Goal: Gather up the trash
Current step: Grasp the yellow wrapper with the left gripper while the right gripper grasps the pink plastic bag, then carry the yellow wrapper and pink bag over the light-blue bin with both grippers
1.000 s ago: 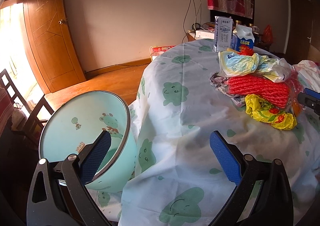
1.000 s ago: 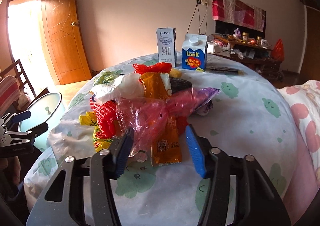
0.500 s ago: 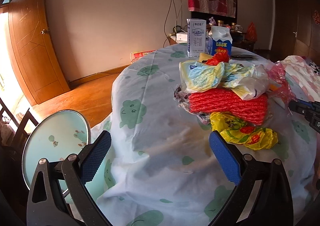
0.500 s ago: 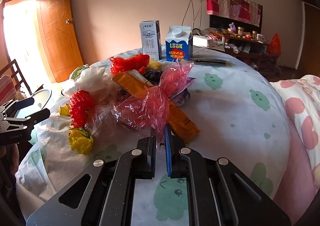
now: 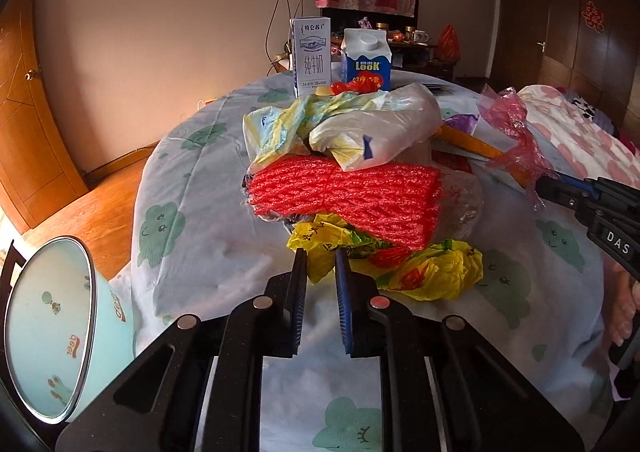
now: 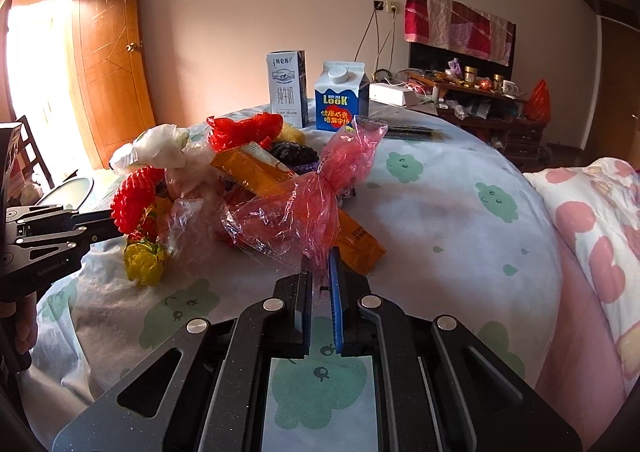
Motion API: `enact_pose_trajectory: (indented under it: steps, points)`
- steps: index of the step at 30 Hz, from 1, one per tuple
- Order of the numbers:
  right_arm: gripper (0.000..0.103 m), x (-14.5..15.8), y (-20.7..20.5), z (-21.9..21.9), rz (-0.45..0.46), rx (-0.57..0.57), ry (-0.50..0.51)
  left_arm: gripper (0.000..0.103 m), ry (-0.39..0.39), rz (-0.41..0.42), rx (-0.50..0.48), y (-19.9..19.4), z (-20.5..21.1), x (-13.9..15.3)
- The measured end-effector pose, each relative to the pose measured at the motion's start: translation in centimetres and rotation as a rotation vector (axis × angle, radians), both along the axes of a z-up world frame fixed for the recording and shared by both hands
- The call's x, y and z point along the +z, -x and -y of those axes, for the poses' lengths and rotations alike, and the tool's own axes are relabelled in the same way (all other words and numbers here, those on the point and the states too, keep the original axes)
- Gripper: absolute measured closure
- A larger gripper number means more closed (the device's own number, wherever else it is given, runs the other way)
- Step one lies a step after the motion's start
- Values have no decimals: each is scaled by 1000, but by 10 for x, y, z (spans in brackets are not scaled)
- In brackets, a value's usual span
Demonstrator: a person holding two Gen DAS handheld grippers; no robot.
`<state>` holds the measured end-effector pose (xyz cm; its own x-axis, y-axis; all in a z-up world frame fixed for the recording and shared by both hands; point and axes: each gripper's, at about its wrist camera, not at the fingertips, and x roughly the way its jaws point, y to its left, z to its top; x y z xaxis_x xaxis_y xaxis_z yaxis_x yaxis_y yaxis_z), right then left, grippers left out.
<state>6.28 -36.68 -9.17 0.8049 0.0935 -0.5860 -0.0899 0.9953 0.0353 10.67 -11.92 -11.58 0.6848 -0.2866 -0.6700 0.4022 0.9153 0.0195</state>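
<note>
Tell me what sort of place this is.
Most likely a room in a home: a wooden door, a table under a cartoon-print cloth heaped with wrappers, a cluttered sideboard, and floral bedding beside the table.

The left gripper (image 5: 321,260) is built of matt black, finely speckled plastic links, shaped as angular arms with triangular cut-outs. Round silver rivet heads are set at the joints, one of them tinted red by reflected light. Its fingers (image 5: 343,292) are flat upright plates; the inner face of one is lined with a ribbed blue pad, the other appears dark. The right gripper (image 6: 320,276) is made in the same pattern: black speckled linkage, silver pivots, one blue-padded finger. Seen from the left camera, white letters "DAS" are printed on its side. Small pale lettering, too small to be read, is carried on the left gripper's flank in the right view.
</note>
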Motion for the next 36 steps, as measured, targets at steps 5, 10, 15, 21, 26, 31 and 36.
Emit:
enact_pose_trajectory:
  steps: [5, 10, 15, 21, 26, 31, 36]
  points:
    - [94, 9, 3, -3, 30, 3, 13, 94, 20, 23, 43, 12, -24, 18]
    - [94, 23, 5, -13, 62, 26, 14, 96, 54, 52, 52, 29, -44, 39]
    - [94, 29, 6, -27, 73, 54, 33, 97, 66, 83, 18, 43, -38, 52]
    - [94, 32, 6, -31, 86, 54, 45, 97, 88, 121, 23, 41, -33, 67]
    - [94, 30, 8, -29, 84, 48, 48, 97, 103, 142, 21, 40, -33, 76]
    - [94, 37, 7, -34, 99, 68, 49, 97, 103, 154, 92, 37, -56, 82]
    - [94, 45, 1, -48, 114, 101, 48, 97, 107, 170, 181, 34, -93, 87]
